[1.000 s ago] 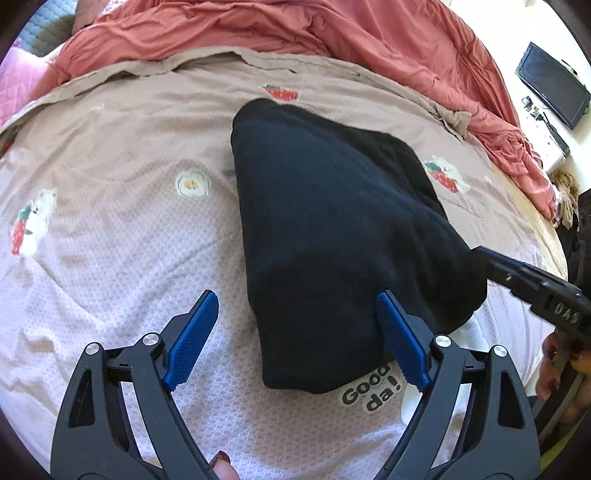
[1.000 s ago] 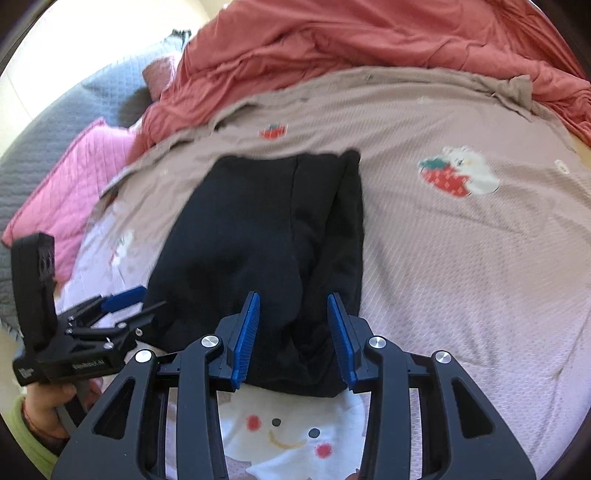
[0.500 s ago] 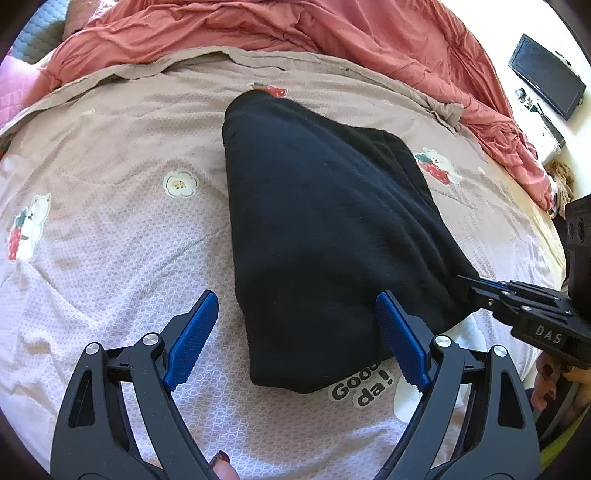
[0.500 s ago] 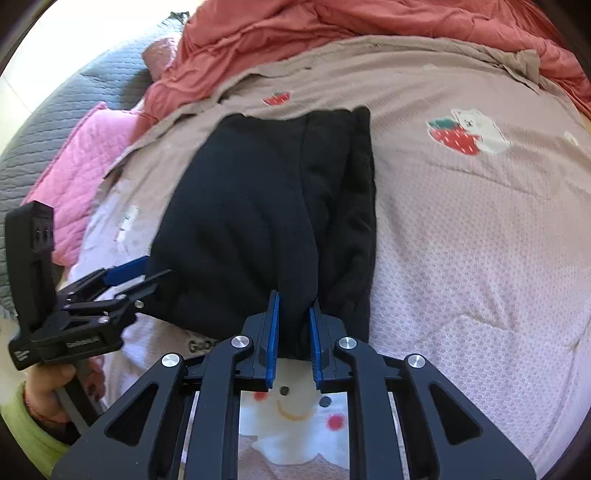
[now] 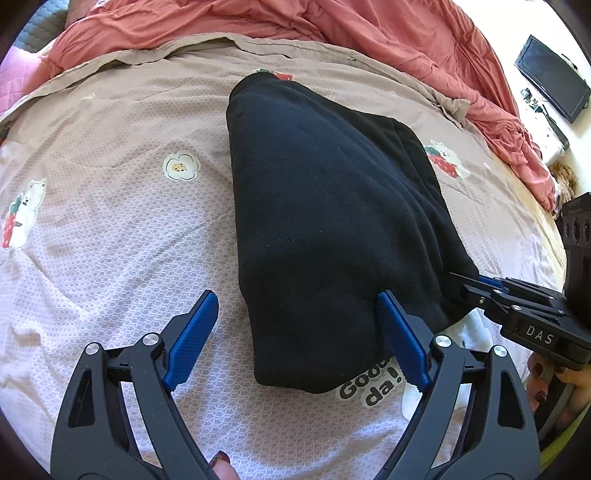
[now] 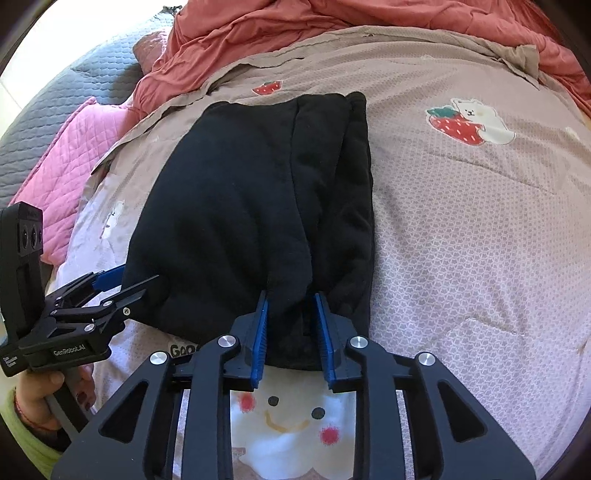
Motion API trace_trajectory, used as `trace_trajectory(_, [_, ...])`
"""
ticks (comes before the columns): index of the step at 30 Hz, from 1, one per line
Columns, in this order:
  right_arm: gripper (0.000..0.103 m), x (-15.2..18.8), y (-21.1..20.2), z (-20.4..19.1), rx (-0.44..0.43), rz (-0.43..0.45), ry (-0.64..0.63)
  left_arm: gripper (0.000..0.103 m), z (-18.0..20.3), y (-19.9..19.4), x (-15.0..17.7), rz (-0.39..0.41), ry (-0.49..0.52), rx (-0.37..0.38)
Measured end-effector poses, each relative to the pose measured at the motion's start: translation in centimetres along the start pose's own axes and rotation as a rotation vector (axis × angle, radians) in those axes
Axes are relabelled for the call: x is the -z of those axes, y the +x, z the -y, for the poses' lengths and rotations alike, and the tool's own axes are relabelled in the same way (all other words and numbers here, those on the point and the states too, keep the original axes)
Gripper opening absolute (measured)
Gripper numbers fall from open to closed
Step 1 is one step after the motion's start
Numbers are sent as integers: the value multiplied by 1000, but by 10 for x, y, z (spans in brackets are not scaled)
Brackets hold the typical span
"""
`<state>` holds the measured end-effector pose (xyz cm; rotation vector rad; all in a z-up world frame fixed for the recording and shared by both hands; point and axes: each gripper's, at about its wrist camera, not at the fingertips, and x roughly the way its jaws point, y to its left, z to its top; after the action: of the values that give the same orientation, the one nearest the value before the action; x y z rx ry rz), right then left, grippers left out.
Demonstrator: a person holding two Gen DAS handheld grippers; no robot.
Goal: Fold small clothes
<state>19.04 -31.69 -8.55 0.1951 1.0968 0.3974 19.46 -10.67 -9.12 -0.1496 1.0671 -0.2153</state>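
Black garment [image 6: 255, 206]: folded lengthwise into a narrow stack, centre frame on the bed cover [image 6: 461, 229]; crosswise fold judged outstanding.
Right gripper [image 6: 290, 325]: jaws have just been reopening slightly, fabric of the near edge bunched between them.
Left gripper [image 5: 295, 332]: jaws wide apart, straddling the near left corner, gripping nothing.

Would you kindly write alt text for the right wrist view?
The right tongs, jaws having just opened slightly, bracket the near edge of a folded black garment on a pink patterned bedspread. The left tongs, held open, sit at the garment's left edge; a rust-red blanket lies behind.
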Motion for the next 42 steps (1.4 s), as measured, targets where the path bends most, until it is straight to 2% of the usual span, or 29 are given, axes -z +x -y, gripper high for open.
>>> trace_trajectory(3, [31,-3,-8,-4,10,42,-7,80,0,-3,-1,7,-1,-2])
trace_trajectory(5, [43,-2,-16,-4,29,77,-12,80,0,-7,-1,12,-3,-3])
trace_trajectory(7, [61,-4,-27,-5,87,136,-17,80,0,-11,-2,21,-2,-8])
trace_trajectory(10, [69,-4,-42,-2,114,222,2,80,1,-22,-3,39,2,-8])
trace_trajectory(11, [77,-4,-46,-1,111,243,10,80,1,-28,-3,47,5,-9])
trace_trajectory(14, [89,2,-56,-5,99,297,11,81,0,-44,-1,78,8,-16])
trace_trajectory(16, [95,7,-64,-11,120,335,-9,94,-2,-55,1,95,4,-24])
trace_trajectory(20, [98,20,-82,-29,171,415,-66,94,-5,-77,7,122,12,-57])
trace_trajectory(24, [98,38,-97,-48,207,450,-99,94,-3,-95,19,138,44,-90])
trace_trajectory(28, [98,55,-102,-60,252,437,-89,94,-1,-106,33,135,65,-108])
trace_trajectory(33, [98,74,-104,-63,298,372,-38,94,2,-112,53,115,81,-113])
trace_trajectory(42, [98,93,-111,-70,323,344,-21,94,0,-118,69,97,52,-87])
